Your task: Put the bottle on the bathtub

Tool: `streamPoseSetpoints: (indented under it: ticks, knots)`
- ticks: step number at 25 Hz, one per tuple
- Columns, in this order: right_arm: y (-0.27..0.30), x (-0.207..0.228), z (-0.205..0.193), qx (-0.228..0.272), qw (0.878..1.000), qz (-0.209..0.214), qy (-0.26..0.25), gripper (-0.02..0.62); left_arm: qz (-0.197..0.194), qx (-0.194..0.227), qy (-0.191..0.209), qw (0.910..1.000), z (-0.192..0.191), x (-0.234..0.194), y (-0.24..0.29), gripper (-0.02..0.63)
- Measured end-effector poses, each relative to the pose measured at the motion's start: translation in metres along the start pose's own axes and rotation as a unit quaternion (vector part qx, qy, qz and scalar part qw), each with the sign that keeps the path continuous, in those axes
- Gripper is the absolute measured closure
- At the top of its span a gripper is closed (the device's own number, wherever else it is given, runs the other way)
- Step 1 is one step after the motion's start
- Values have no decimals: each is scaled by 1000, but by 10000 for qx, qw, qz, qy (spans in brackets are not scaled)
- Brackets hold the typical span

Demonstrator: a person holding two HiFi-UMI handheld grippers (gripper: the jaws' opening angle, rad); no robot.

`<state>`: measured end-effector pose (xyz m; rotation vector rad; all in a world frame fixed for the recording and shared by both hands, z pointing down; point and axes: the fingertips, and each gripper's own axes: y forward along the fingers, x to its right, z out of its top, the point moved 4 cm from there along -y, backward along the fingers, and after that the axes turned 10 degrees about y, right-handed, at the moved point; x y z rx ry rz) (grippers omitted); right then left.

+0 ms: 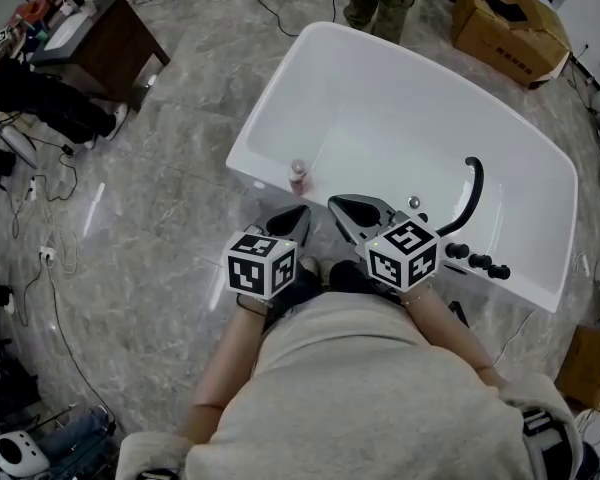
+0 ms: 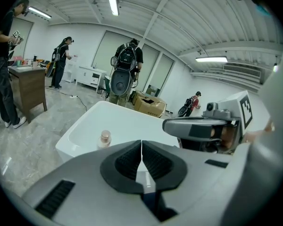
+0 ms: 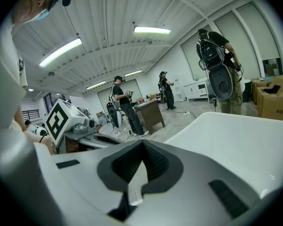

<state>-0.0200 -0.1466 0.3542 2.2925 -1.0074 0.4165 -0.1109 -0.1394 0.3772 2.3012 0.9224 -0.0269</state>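
Both claws, my left gripper [image 1: 304,210] and right gripper [image 1: 336,206], are closed on nothing near the white glossy bathtub [image 1: 280,80], on whose near rim the small pink bottle [image 1: 298,176] already stands upright, so I judge placement done, only withdrawal remaining.

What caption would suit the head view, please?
Small pink bottle stands on the white bathtub rim; left gripper and right gripper, both shut, empty, nearby.

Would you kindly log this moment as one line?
bottle: upright on bathtub rim | left gripper: shut, empty | right gripper: shut, empty
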Motion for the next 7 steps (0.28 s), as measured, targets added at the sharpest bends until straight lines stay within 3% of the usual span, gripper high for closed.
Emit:
streamPoseSetpoints:
  ticks: [7]
  knots:
    - [1,-1,-3,0,10000,-8,26,597,80,64,-51,9999,-3,-1,-2,597]
